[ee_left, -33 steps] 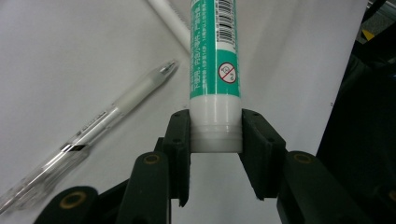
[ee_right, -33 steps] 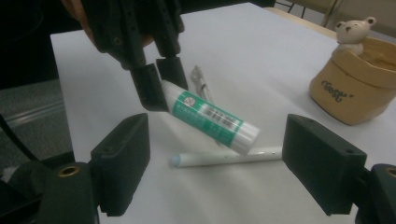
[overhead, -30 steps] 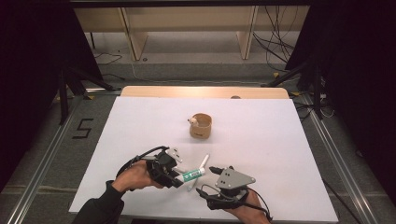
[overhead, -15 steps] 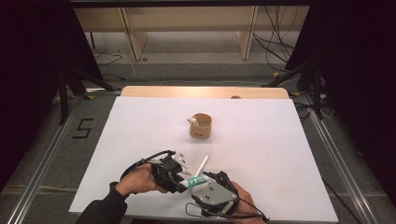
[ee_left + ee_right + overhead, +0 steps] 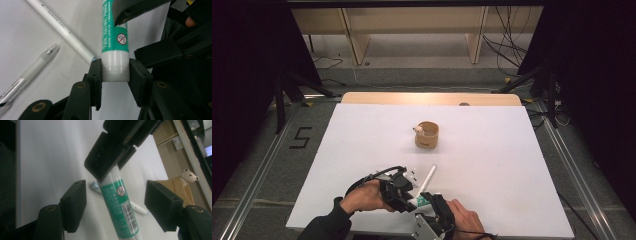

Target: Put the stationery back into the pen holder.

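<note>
The round plastic glue stick (image 5: 115,37) has a green label printed with small white text, a red-and-white prohibition circle and, in the right gripper view, a black-and-white barcode; its cap end is plain milky white. The left gripper (image 5: 115,75) and the right gripper (image 5: 116,206) both have matt black jaws, with brass-coloured rivets in their links. The long slim white pen (image 5: 60,28) carries faint grey lettering and a pale blue tip. The clear plastic ballpoint pen (image 5: 32,71) is frosted white with a dark refill showing at its point. The flat white table (image 5: 492,165) has a pale wooden strip at its far edge. The small tan ceramic cup (image 5: 427,136) bears a cream bear figure with dark eyes and nose.
</note>
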A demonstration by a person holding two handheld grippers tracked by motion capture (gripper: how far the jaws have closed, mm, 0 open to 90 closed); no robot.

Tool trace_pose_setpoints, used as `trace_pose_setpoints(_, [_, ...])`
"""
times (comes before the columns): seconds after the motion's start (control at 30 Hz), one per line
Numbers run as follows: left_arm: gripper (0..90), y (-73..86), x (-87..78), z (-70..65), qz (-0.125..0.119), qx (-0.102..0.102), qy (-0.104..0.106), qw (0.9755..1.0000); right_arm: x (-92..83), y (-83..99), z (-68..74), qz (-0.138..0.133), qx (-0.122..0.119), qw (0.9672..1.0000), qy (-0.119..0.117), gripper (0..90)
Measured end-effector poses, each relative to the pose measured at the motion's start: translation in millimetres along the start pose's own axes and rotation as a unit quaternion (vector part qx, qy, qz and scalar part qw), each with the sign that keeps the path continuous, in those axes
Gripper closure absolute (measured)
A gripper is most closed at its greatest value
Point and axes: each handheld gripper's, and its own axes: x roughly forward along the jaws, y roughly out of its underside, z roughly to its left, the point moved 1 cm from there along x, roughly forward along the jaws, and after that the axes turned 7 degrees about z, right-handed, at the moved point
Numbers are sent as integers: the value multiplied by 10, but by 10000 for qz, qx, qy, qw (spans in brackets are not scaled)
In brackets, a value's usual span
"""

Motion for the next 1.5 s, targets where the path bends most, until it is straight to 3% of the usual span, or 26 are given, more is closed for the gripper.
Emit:
trace_pose_setpoints(0.1, [649, -8, -6, -12, 15, 37, -21, 10000, 6, -13, 24, 35, -229, 9996, 138, 390])
trace_pose_setpoints(0.27, [649, -16, -12, -28, 21, 45, -13, 10000, 21, -29, 83, 244, -403, 9982, 373, 442])
trace_pose_setpoints(0.3, [649, -18, -12, -32, 19, 43, -17, 10000, 32, -30, 79, 242, -565, 9972, 436, 452])
trace_pose_setpoints(0.43, [649, -26, -14, -45, 39, 39, -8, 10000, 45, -43, 126, 361, -590, 9961, 556, 492])
trace_pose_setpoints(0.47, [649, -28, -14, -45, 52, 57, -14, 10000, 49, -43, 122, 360, -711, 9952, 574, 502])
trace_pose_setpoints(0.6, [649, -30, -12, -48, 75, 52, 16, 10000, 55, -52, 152, 435, -802, 9934, 690, 537])
trace_pose_setpoints(0.83, [649, -34, -3, -52, 92, 42, 21, 9999, 79, -66, 200, 494, -1099, 9894, 808, 581])
trace_pose_setpoints(1.5, [646, -41, 25, -55, 140, -18, 104, 9998, 121, -72, 272, 620, -1444, 9833, 923, 655])
